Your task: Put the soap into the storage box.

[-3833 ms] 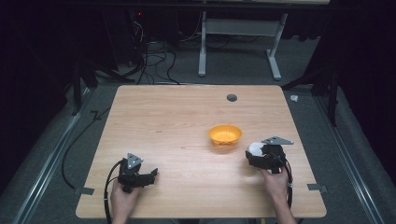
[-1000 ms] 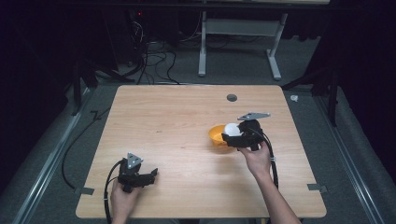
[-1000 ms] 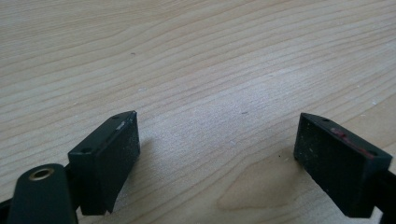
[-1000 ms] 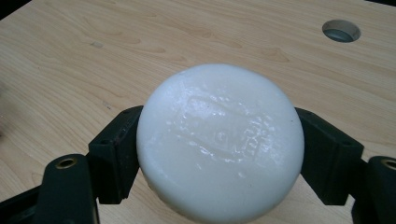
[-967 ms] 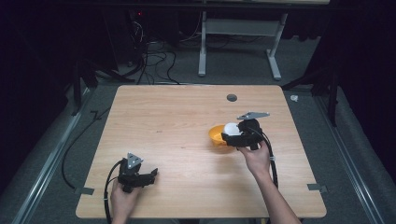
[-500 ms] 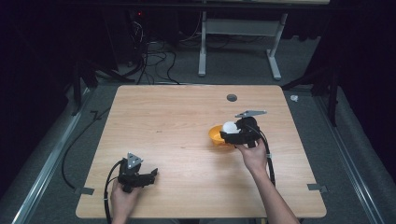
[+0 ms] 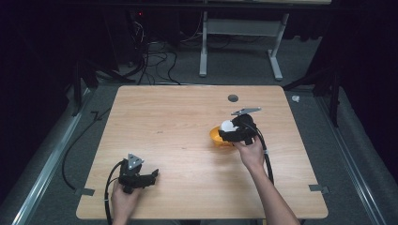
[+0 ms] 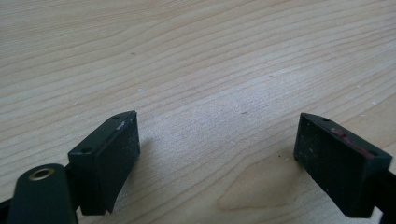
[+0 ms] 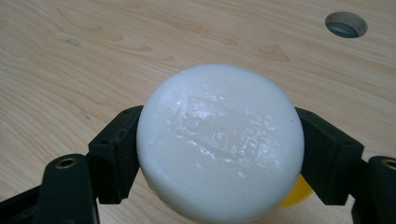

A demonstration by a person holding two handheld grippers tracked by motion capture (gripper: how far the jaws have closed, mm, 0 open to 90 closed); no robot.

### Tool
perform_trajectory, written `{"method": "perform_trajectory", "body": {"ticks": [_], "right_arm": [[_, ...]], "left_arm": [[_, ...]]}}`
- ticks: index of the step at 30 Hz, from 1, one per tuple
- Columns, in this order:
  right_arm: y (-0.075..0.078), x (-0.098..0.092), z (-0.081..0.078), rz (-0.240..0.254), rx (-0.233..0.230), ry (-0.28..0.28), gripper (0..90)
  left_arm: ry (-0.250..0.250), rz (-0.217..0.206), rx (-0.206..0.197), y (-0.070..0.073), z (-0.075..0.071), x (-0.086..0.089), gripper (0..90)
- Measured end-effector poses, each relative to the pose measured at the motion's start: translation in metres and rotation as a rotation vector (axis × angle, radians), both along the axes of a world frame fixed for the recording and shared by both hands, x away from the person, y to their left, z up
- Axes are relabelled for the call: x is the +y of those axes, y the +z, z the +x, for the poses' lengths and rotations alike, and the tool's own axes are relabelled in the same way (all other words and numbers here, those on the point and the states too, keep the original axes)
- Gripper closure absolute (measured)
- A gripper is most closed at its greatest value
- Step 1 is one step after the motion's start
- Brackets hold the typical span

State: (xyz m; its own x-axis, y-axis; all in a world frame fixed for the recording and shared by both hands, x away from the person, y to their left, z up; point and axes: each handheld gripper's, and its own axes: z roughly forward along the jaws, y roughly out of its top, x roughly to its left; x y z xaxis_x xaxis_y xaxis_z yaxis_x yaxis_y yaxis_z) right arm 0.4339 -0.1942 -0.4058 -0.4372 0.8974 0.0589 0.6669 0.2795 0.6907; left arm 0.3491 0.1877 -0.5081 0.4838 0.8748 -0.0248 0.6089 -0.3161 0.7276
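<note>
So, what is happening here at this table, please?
A person works at a wooden table with a gripper in each hand. The right gripper is closed on a round white soap bar and holds it over a small orange bowl near the middle of the table. The left gripper rests low at the near left side, its jaws open with nothing between them. The soap is not yet in the bowl.

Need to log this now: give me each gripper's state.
Left gripper: open, nothing between the jaws.
Right gripper: shut on the white soap bar.
</note>
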Motion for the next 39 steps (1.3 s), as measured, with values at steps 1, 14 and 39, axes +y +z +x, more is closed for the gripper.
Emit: {"method": "perform_trajectory", "body": {"ticks": [1,14,39], "right_arm": [[-0.001,0.001,0.002,-0.004,0.006,-0.003,24.4],[-0.016,0.004,0.014,-0.026,0.047,-0.027,24.3],[-0.039,0.008,0.028,-0.038,0.115,-0.059,24.3]], "left_arm": [[0.0,0.0,0.0,0.0,0.0,0.0,14.8],[0.0,0.0,0.0,0.0,0.0,0.0,14.8],[-0.001,0.002,0.002,0.0,0.0,0.0,14.7]]}}
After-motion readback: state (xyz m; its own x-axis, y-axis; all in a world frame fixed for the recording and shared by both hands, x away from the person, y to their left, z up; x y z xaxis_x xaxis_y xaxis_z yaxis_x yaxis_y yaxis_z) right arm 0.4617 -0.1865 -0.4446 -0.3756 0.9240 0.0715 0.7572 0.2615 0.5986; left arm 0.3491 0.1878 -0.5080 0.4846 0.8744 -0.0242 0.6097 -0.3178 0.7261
